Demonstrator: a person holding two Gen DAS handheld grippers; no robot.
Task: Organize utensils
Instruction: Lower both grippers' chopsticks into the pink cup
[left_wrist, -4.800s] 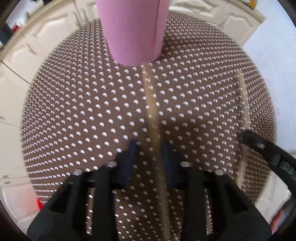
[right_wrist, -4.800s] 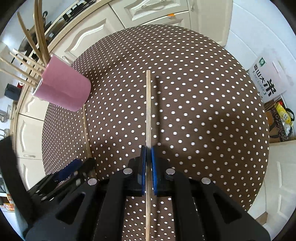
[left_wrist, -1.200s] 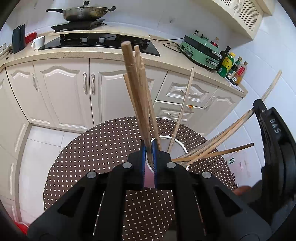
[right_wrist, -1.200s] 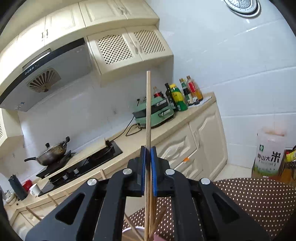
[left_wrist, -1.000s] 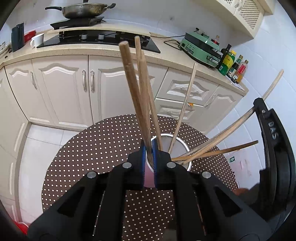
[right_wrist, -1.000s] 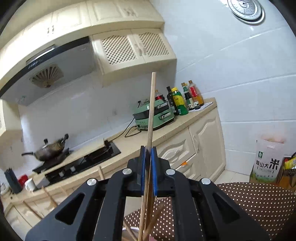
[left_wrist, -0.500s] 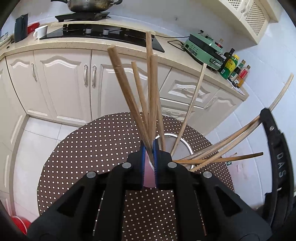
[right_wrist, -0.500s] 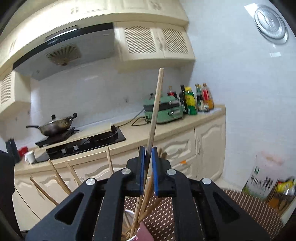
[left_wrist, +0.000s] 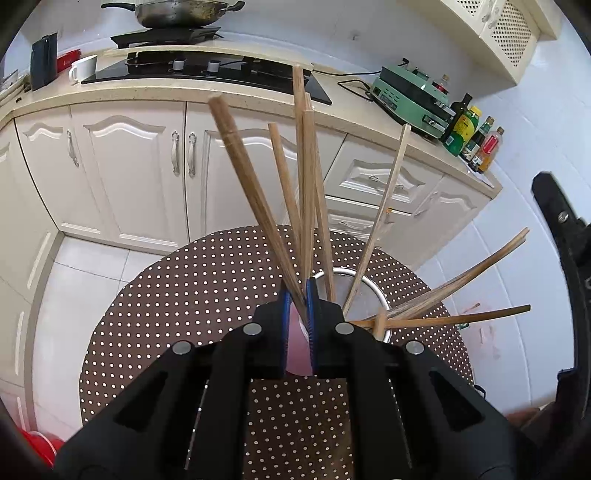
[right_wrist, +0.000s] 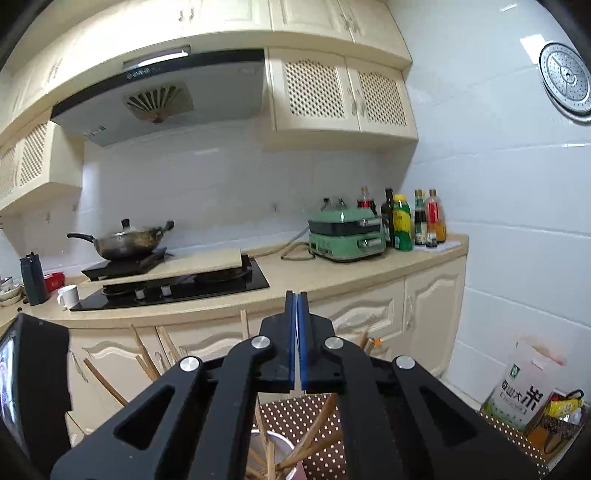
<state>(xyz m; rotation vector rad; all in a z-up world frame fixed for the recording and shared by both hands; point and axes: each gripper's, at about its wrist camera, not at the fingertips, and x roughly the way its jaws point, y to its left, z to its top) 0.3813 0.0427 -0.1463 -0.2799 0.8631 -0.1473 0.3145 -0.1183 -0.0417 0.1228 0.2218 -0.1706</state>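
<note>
My left gripper (left_wrist: 296, 295) is shut on a thick wooden chopstick (left_wrist: 251, 184) that leans up and to the left. Its lower end goes down between the blue pads over the pink cup (left_wrist: 295, 350). The cup stands on the round brown dotted table (left_wrist: 184, 295) and holds several other chopsticks (left_wrist: 376, 221) fanned out to the right. My right gripper (right_wrist: 297, 295) is shut with nothing between its pads and points almost level at the kitchen counter. Below it I see the cup (right_wrist: 280, 450) and chopsticks (right_wrist: 317, 421). The right gripper's black body (left_wrist: 569, 295) fills the left wrist view's right edge.
Behind the table runs a counter with a black hob (left_wrist: 207, 70), a wok (left_wrist: 177, 11), a green appliance (left_wrist: 413, 96) and bottles (left_wrist: 472, 136). Cream cabinets (left_wrist: 129, 166) stand below. A rice bag (right_wrist: 524, 391) sits on the floor at the right.
The chopstick that stood between the right gripper's pads is gone from them, and that gripper has risen and rolled. The left gripper's chopstick has tipped further left.
</note>
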